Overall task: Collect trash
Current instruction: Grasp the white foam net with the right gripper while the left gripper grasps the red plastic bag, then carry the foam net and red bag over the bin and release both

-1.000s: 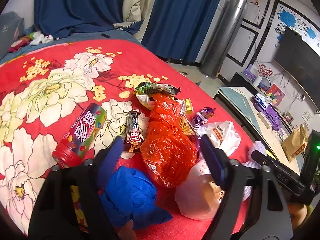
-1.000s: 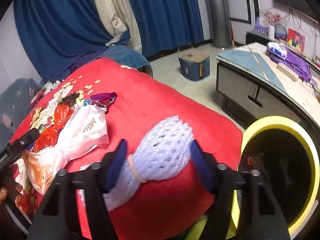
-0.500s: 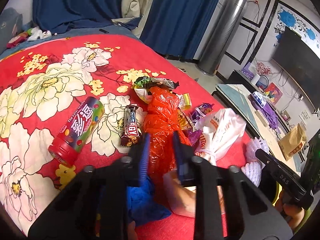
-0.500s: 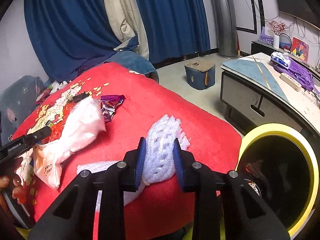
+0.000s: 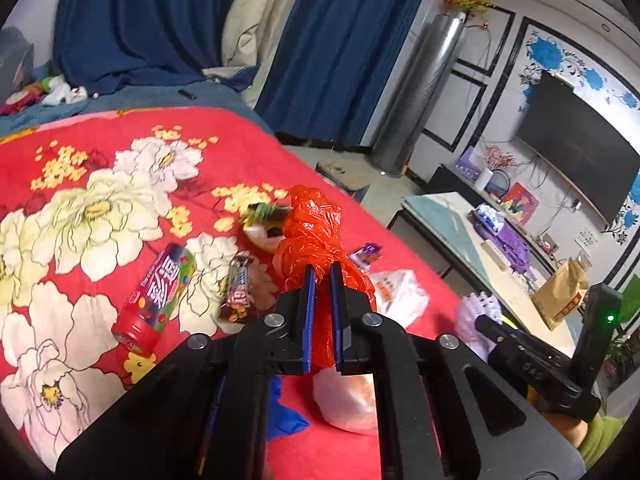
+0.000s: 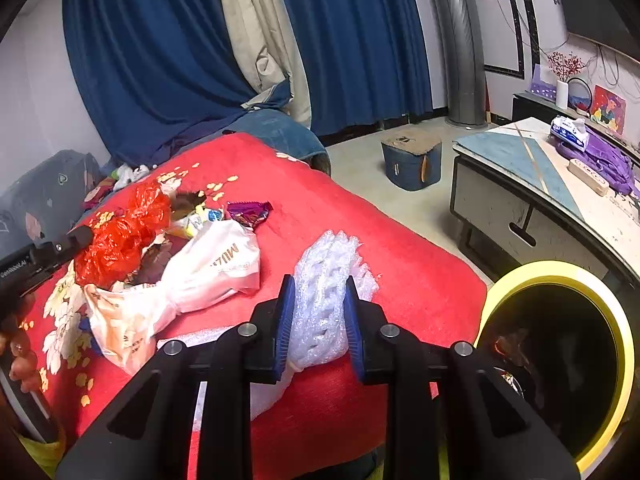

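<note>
My left gripper [image 5: 322, 276] is shut on an orange-red plastic bag [image 5: 316, 232] and holds it lifted above the red flowered bedspread [image 5: 100, 184]. The bag also shows in the right wrist view [image 6: 120, 236]. My right gripper [image 6: 318, 308] is shut on a white foam fruit net [image 6: 324, 280] and holds it off the bedspread. A yellow-rimmed bin [image 6: 560, 356] with a dark inside stands low at the right of the bed. A white plastic bag [image 6: 208, 276] lies between the two grippers.
On the bedspread lie a red candy tube [image 5: 160, 292], a chocolate bar wrapper [image 5: 238, 292], a purple wrapper [image 6: 248, 212], a blue glove [image 5: 284, 412] and small wrappers [image 5: 264, 224]. A low table [image 6: 540, 184] and a blue stool [image 6: 412, 160] stand on the floor beyond.
Both grippers closed from wide open. The left one took hold of the orange-red bag and raised it. The right one took hold of the white foam net and lifted it.
</note>
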`<state>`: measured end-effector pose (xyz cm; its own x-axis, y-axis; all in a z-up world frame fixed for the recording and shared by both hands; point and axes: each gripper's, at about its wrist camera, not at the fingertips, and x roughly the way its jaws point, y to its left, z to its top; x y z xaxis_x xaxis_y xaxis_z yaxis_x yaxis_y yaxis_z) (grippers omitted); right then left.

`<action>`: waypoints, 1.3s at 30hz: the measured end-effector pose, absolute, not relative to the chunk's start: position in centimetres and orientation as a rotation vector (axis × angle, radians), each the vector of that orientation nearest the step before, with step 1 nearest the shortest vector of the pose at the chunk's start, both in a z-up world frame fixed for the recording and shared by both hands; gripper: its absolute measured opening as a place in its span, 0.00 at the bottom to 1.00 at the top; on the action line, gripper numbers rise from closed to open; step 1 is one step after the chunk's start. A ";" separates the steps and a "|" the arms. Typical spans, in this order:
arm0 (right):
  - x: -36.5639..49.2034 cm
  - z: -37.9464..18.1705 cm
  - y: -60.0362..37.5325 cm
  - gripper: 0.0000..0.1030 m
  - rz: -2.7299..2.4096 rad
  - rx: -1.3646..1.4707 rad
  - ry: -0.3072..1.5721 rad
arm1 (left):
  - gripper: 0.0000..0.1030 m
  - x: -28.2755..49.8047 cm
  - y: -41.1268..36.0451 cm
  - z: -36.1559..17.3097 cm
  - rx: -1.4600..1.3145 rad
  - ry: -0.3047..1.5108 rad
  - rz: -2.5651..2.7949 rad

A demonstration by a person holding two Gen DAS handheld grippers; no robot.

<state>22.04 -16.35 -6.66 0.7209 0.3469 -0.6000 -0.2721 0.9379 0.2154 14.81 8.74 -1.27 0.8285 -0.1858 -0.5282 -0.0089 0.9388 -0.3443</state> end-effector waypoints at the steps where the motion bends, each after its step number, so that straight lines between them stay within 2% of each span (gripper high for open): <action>1: 22.0 -6.5 -16.4 0.22 0.344 0.114 0.681 | 0.03 14.6 8.6 -0.8 -0.344 0.582 -0.101; 15: 19.9 -1.7 -16.4 0.22 0.377 0.116 0.565 | 0.03 12.4 6.9 2.6 -0.322 0.494 -0.166; 28: 18.7 1.8 -18.4 0.22 0.350 0.108 0.464 | 0.03 12.1 3.4 2.7 -0.279 0.490 -0.257; 39: 18.5 2.2 -23.0 0.22 0.270 0.113 0.435 | 0.03 11.9 0.6 2.3 -0.252 0.503 -0.324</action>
<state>18.45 -22.98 2.21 0.8719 0.2820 -0.4003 -0.2341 0.9581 0.1650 11.87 0.64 2.31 0.8272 -0.3628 -0.4290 0.2405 0.9187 -0.3133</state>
